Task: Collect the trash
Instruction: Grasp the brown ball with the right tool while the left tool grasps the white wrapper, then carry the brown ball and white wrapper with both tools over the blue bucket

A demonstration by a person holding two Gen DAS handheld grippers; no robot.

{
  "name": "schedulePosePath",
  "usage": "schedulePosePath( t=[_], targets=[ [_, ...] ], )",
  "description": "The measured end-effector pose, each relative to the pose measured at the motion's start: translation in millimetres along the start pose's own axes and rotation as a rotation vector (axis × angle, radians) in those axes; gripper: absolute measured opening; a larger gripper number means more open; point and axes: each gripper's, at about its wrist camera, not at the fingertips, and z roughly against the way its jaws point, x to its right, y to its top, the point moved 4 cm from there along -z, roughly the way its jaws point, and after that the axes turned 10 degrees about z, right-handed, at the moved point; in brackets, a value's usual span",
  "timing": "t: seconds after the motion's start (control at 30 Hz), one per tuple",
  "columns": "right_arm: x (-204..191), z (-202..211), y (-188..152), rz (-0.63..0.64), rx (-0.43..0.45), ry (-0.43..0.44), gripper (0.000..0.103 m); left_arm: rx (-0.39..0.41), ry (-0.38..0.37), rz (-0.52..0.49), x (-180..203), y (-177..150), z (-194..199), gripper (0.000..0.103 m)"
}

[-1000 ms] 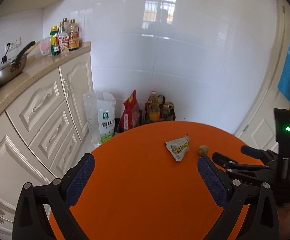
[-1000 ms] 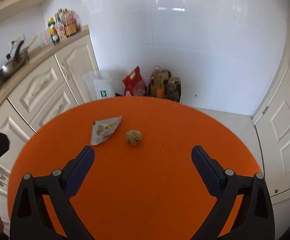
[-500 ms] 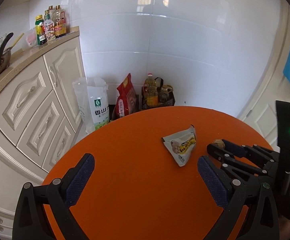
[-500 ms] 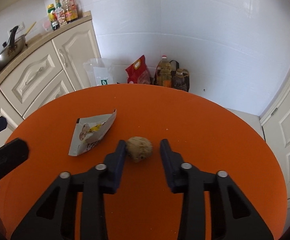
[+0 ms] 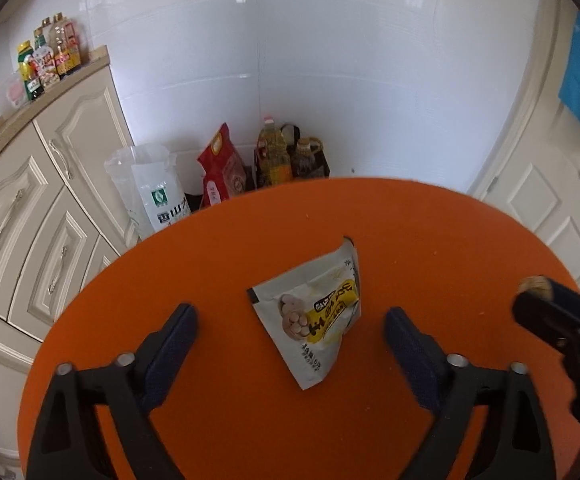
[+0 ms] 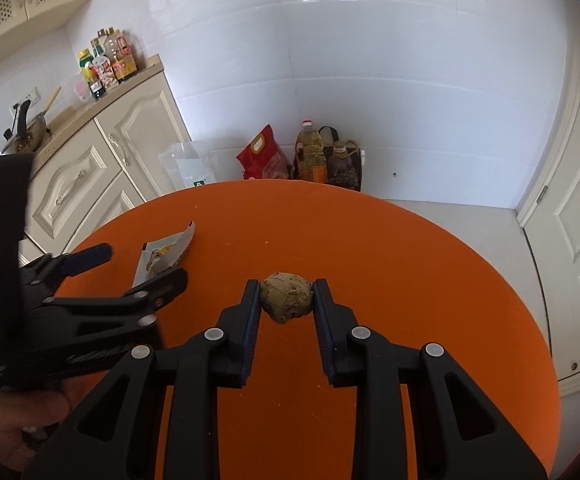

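Note:
A crumpled brown paper ball (image 6: 287,297) sits between the pads of my right gripper (image 6: 286,296), which is shut on it just over the round orange table (image 6: 409,280). A white and yellow snack wrapper (image 5: 317,316) lies flat on the table. My left gripper (image 5: 291,320) is open, its two fingers on either side of the wrapper's near end, low over the table. The wrapper also shows in the right wrist view (image 6: 166,252), partly hidden by the left gripper (image 6: 130,268). The right gripper's tip and the ball (image 5: 533,284) show at the right edge of the left wrist view.
Beyond the table's far edge, on the floor, stand a white plastic bag (image 5: 154,196), a red bag (image 5: 222,172) and oil bottles (image 5: 274,160). Cream cabinets (image 5: 30,220) with bottles on the counter stand at the left. A white door (image 6: 569,240) is at the right.
My right gripper has closed on the paper ball. My left gripper has moved forward and right until its open fingers flank the wrapper.

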Motion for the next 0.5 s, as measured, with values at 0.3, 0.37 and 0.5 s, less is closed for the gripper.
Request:
schedulePosePath(
  t=[0.3,0.37,0.5],
  targets=[
    [-2.8,30.1,-12.8,-0.009,0.023,-0.001,0.026,-0.015,-0.17,0.053,-5.0,13.6,-10.7,0.01],
    [-4.7,40.6,-16.6,-0.011,0.032,0.001,0.026,-0.011,-0.188,0.057,-8.3,13.0,-9.3,0.01],
    [-5.8,65.8,-27.8,-0.018,0.051,-0.002,0.026,-0.003,-0.223,0.068,-13.1,6.6,-2.8,0.01]
  ],
)
